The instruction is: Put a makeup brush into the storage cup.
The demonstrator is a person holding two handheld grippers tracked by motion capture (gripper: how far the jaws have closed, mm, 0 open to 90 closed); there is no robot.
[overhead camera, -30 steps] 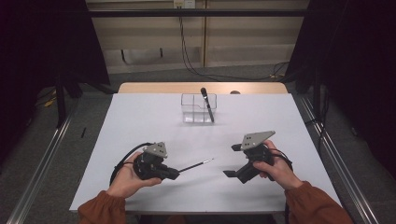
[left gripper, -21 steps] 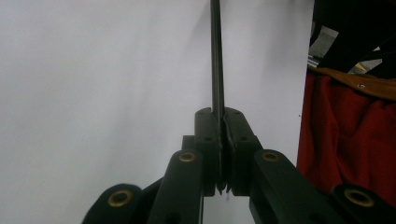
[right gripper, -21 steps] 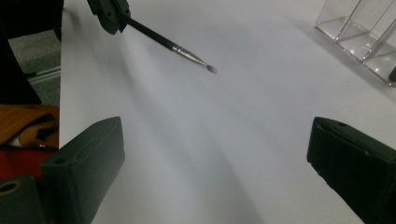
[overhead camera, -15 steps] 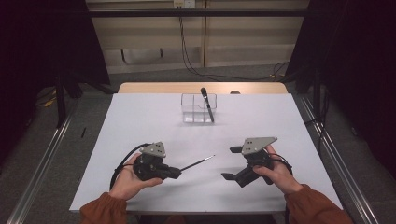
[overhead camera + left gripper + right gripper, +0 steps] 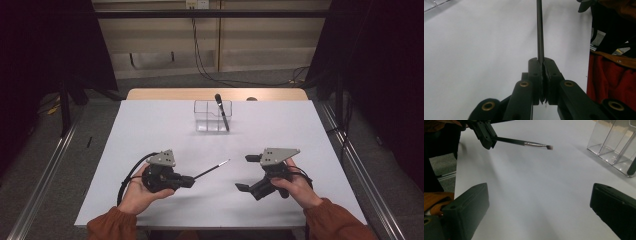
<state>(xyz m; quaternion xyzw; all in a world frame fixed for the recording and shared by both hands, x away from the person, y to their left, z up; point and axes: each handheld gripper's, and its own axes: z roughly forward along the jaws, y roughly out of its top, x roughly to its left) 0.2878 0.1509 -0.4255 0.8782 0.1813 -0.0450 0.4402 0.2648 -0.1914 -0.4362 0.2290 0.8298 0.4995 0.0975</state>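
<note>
While my left hand-held gripper [image 5: 190,181] stays out of contact with the tabletop [image 5: 150,130], its jaws are clamped shut on the thin brush [image 5: 212,169], bristle tip pointing toward my right hand-held gripper [image 5: 247,172], whose jaws stand wide open and empty. Beyond the brush, well apart, a clear organizer [image 5: 213,115] already holds one dark pen [image 5: 221,111]. Judged progress: brush picked up; delivery into the organizer remains.

A white table [image 5: 150,130] carries a clear organizer [image 5: 206,116] near its far edge.
</note>
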